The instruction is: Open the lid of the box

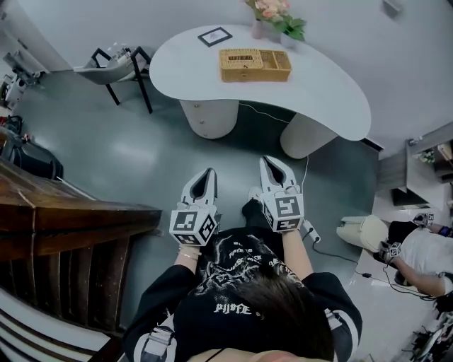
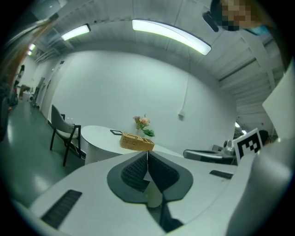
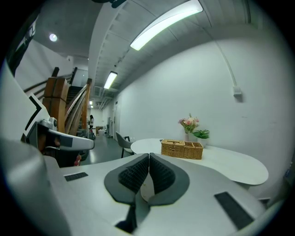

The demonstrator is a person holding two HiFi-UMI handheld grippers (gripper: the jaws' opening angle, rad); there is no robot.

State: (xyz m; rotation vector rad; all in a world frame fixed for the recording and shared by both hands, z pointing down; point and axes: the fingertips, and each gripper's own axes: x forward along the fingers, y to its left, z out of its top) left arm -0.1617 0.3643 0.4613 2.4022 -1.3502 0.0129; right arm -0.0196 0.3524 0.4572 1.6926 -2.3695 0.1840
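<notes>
Standing well back from the white counter (image 1: pixel 333 92), the person holds both tongs out over the grey floor (image 1: pixel 141 148), pointing toward it. The counter is a smooth, kidney-shaped slab on two rounded pedestal legs, matte and bare over most of its top.

The box (image 1: pixel 255 65) sits near the counter's far edge, about midway along its length, just beside a vase of pink flowers (image 1: pixel 272 14). It is a low rectangular basket of tan woven wicker, coarse and ribbed. Its long axis runs along the counter's length, so crosswise to the line of the tongs. The left part looks covered by a flat woven lid, lying closed as far as I can judge. The right part shows open compartments.

From both tongs the box lies straight ahead and well apart, with open floor and the counter's near edge between. The right tongs (image 1: pixel 272 161) reach a little farther forward and line up more closely with the box, so that hand seems the nearer. The left tongs (image 1: pixel 207 173) sit just beside them, a shade back. Each is pale moulded plastic with dark ribbed rubber pads, and on both the pads meet tip to tip with nothing between them.

The coming move is likely an approach first. How the lid hinges is too small to tell.
</notes>
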